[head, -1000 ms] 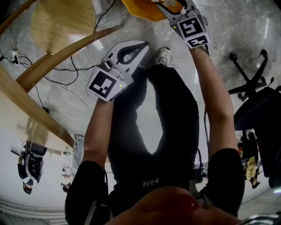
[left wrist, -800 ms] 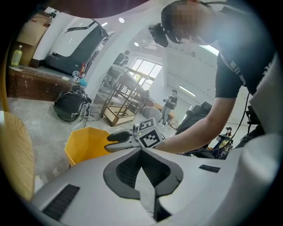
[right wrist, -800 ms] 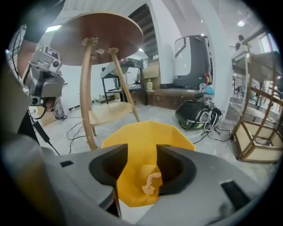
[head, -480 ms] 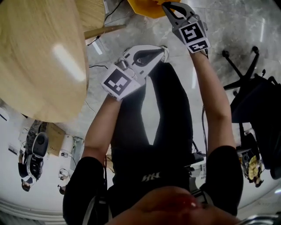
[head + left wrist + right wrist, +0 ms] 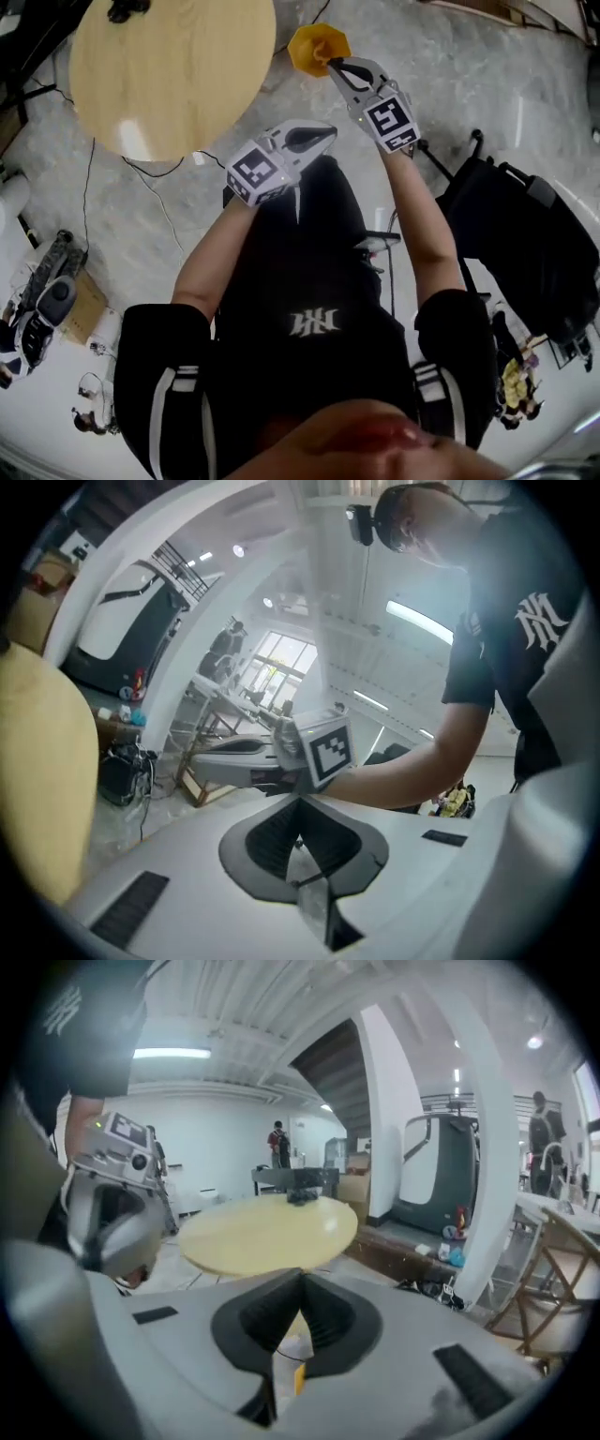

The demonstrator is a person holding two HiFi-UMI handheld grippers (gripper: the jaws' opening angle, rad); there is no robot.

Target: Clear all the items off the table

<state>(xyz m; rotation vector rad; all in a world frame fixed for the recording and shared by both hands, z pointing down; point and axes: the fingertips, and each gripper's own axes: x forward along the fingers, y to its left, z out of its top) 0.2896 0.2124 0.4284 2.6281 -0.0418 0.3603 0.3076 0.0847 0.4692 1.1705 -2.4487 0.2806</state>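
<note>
**Both grippers shut and empty, one dark thing on the round table**

The person in the black shirt holds both tools out in front, chest-high. The left gripper (image 5: 323,134) (image 5: 300,801) has its two grey fingers pressed together at the tips, with nothing caught between them. Just to its right and a little further out, the right gripper (image 5: 330,64) (image 5: 302,1277) has just been closing. Its fingers now meet as well, and they hold nothing.

Right past the right fingertips, seen from above, sits an orange open-topped container (image 5: 317,47) on the grey marbled floor (image 5: 469,84). A sliver of it shows below those closed fingers in the right gripper view (image 5: 298,1378).

Beyond the left fingertips and off to their left stands the round pale-wood table (image 5: 178,75) (image 5: 267,1232). Its top is bare except at the far rim, where a small black object (image 5: 127,9) (image 5: 302,1196) rests, well apart from both pairs of fingers. What it is I cannot make out.

Black cables (image 5: 159,202) trail over the floor below the table's near edge. A black office chair (image 5: 525,244) stands off to the right of the right arm.
</note>
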